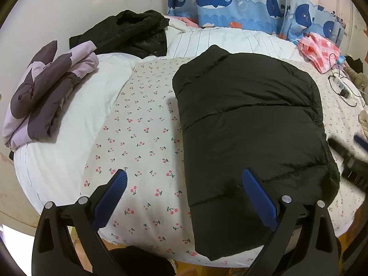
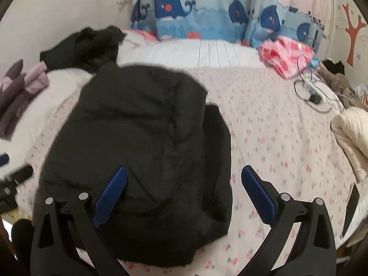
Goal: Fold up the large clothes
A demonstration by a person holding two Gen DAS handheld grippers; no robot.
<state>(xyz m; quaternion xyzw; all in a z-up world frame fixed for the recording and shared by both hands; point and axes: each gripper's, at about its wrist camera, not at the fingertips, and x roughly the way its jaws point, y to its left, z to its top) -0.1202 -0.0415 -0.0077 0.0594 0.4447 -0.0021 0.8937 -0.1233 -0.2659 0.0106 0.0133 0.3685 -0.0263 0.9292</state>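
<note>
The black puffy jacket (image 1: pixel 248 124) lies partly folded on the bed (image 1: pixel 138 124), both the left hand-held gripper (image 1: pixel 184 184) and right hand-held gripper (image 2: pixel 184 179) are wide and empty, so next probably grab its near edge.

Bed (image 1: pixel 142 124) with cherry-print sheet; white striped quilt (image 1: pixel 220 39) at far end. Whale-print curtain (image 1: pixel 230 0) behind bed. Plain pale wall (image 1: pixel 69 11) on left; red tree decal (image 2: pixel 353 34) on right wall. Power strip (image 1: pixel 342 87) with cables near bed's right edge.
</note>
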